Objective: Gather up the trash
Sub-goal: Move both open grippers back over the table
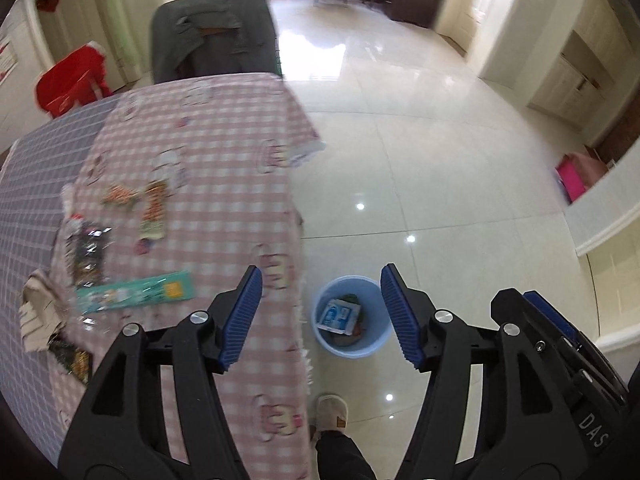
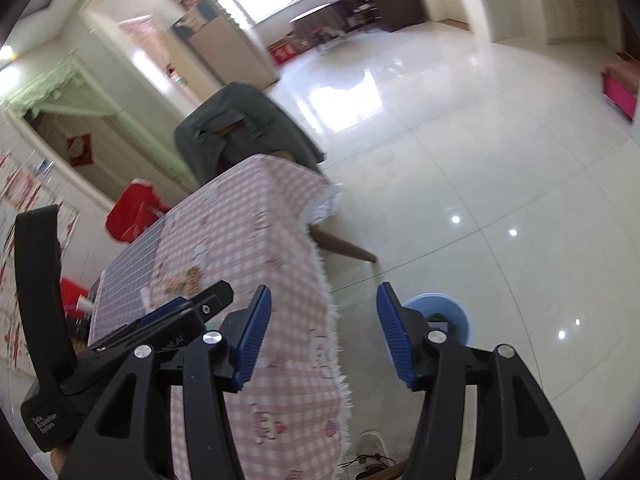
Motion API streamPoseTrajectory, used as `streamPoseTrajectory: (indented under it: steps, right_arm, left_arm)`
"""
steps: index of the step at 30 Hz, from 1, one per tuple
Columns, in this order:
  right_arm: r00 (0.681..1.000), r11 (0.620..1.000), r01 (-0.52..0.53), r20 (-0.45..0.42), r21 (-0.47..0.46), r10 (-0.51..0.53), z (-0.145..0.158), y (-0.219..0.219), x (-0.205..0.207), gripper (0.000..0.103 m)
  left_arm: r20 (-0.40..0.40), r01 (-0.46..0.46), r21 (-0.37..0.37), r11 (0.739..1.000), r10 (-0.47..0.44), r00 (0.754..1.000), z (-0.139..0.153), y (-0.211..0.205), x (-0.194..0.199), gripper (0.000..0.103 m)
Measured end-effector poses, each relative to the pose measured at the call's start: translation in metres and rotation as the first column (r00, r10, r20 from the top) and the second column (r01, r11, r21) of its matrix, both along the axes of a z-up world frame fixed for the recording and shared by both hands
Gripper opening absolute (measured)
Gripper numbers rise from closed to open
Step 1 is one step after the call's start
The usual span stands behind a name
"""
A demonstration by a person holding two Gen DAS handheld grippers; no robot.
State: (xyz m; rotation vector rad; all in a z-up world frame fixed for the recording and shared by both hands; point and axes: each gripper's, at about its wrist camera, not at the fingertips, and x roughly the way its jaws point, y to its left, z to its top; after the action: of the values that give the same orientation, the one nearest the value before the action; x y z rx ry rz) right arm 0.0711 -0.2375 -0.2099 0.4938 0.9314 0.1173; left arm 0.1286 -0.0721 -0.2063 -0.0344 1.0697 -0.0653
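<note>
Trash is seen in two places: wrappers (image 1: 120, 196) and a teal packet (image 1: 136, 292) lie on the counter (image 1: 208, 128), while a white pack sits inside the blue bin (image 1: 352, 316) on the floor beside the counter. The left claw (image 1: 320, 316) and right claw (image 2: 322, 336) are held apart, empty. Thin wrappers could be missed or pushed off the counter's edge, away from the bin.
</note>
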Motion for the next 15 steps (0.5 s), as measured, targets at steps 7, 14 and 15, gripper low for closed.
streamPoseTrajectory:
  steps: [7, 14, 15]
  right_arm:
    - [0.984, 0.984, -0.177, -0.002, 0.005, 0.177, 0.006, 0.072, 0.013, 0.055]
    - [0.935, 0.936, -0.353, -0.037, -0.017, 0.352, -0.001, 0.157, 0.025, 0.055]
    - [0.928, 0.928, -0.372, -0.045, -0.021, 0.371, -0.003, 0.169, 0.025, 0.055]
  left_arm:
    - [-0.006, -0.143, 0.015, 0.99, 0.144, 0.99, 0.001, 0.075, -0.018, 0.064]
    - [-0.036, -0.333, 0.038, 0.942, 0.334, 0.942, -0.012, 0.165, -0.044, 0.066]
    - [-0.045, -0.366, 0.046, 0.93, 0.368, 0.929, -0.015, 0.178, -0.049, 0.066]
